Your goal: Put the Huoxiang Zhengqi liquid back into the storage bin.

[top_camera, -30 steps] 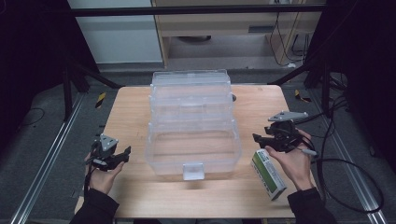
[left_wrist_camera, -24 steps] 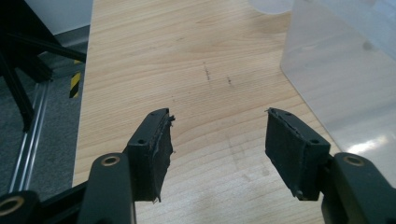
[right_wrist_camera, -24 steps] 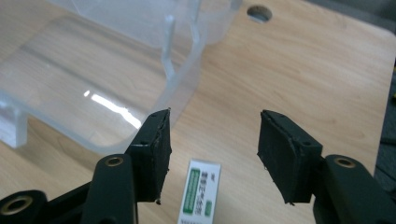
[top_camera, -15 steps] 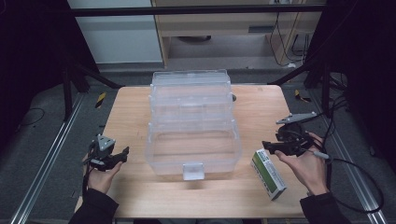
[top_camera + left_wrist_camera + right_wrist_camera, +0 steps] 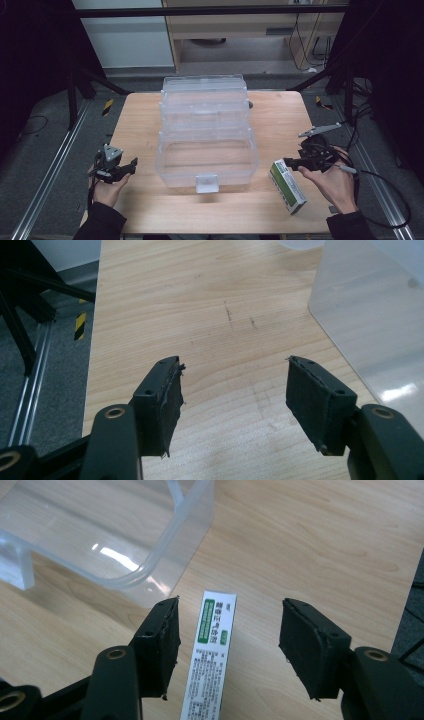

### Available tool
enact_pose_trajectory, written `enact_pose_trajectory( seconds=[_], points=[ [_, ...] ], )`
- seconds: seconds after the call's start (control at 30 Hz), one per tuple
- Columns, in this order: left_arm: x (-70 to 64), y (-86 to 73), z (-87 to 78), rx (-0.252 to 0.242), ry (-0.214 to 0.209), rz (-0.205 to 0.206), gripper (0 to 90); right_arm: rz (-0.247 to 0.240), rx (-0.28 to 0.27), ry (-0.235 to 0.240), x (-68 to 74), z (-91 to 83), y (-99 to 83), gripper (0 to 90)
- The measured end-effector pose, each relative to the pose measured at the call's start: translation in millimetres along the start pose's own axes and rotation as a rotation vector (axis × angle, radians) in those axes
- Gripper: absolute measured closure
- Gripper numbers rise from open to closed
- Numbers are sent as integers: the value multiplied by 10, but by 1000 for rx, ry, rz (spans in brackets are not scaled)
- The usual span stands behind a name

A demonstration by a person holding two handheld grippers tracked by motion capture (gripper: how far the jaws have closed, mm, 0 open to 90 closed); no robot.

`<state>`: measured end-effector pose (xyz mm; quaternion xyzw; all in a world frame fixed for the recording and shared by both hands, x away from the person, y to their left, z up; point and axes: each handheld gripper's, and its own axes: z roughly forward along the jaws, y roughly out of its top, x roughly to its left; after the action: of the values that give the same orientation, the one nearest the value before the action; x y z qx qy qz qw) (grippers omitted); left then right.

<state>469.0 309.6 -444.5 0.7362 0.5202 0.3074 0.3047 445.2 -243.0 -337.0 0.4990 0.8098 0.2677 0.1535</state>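
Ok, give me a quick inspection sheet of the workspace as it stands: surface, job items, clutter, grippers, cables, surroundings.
Surface: light wooden table, faint scuffs in the left gripper view.
Job's things: clear plastic tiered storage box mid-table, open, trays look empty; white and green carton lying flat at the box's front right, apart from it.
Clutter: nothing seen.
Grippers: left hand-held gripper open over bare wood left of the box; right hand-held gripper open, jaws either side of the carton, not closed on it.
Cables: black cable trails off the right table edge.
Surroundings: dark frame legs, grey floor, yellow-black tape marks.
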Motion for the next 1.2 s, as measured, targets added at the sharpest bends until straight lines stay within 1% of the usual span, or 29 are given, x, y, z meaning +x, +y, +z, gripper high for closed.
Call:
enact_pose_trajectory(
  seconds=[0.07, 0.2, 0.33, 0.37, 0.4, 0.53, 0.77, 0.8, 0.87, 1.13, 1.2],
  points=[
    [-7, 5, -5, -1, -2, 1, 384, -1, 22, -4, 3, 22, -21, 408],
    [-11, 0, 4, 4, -3, 5, 381, 4, 36, -13, 0, 38, -39, 406],
    [-2, -3, -1, 5, 3, 2, 380, 12, 65, -4, 9, 82, -52, 408],
    [-2, -3, -1, 5, 3, 2, 379, 12, 65, -4, 9, 82, -52, 408],
    [-9, 0, -4, 5, 4, 6, 379, 10, 82, -7, 22, 101, -60, 411],
    [-31, -6, 16, 13, -1, 17, 376, 4, 111, 3, 46, 138, -91, 424],
    [-11, -12, 13, 16, 1, 12, 371, 8, 138, 7, 84, 177, -107, 439],
    [-15, -15, 18, 18, 2, 13, 371, 6, 152, 10, 90, 201, -112, 439],
    [-20, -16, 22, 19, 1, 13, 370, 2, 161, 12, 99, 222, -123, 442],
    [-18, -21, 29, 23, -3, 14, 369, 15, 175, 24, 91, 258, -171, 453],
    [-16, -22, 25, 23, -1, 14, 368, 15, 186, 28, 99, 279, -182, 454]
  ],
)
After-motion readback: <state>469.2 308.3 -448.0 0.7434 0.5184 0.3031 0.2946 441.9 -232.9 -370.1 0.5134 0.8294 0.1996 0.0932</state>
